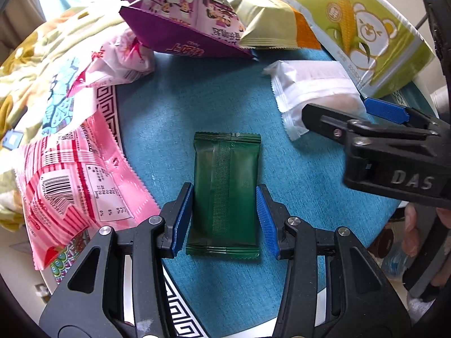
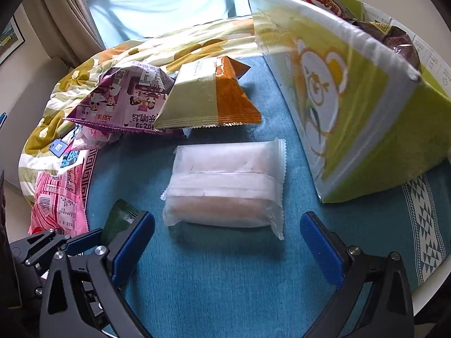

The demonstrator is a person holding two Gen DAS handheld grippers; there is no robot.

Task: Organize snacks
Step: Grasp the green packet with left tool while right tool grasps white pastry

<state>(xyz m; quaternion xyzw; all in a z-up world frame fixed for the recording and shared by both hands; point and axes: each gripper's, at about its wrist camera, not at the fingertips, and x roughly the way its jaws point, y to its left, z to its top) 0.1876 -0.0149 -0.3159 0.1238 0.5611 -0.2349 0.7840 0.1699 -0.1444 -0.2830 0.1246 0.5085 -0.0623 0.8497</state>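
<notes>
A dark green snack packet [image 1: 225,194] lies flat on the teal mat [image 1: 169,118]. My left gripper [image 1: 224,217] is open, its blue pads on either side of the packet's lower half. A white translucent packet [image 2: 225,188] lies on the mat in front of my open right gripper [image 2: 225,248], which has not closed on it. In the left wrist view the right gripper [image 1: 338,109] reaches over that white packet [image 1: 313,90]. The green corn-and-bear box [image 2: 352,107] stands at the right and holds a red and a dark packet.
A purple bag [image 1: 183,22], an olive-and-orange bag [image 1: 276,31] and pink packets [image 1: 79,180] lie at the mat's far and left edges. A floral quilt [image 2: 84,84] lies behind. The left gripper [image 2: 56,248] shows at the lower left of the right wrist view.
</notes>
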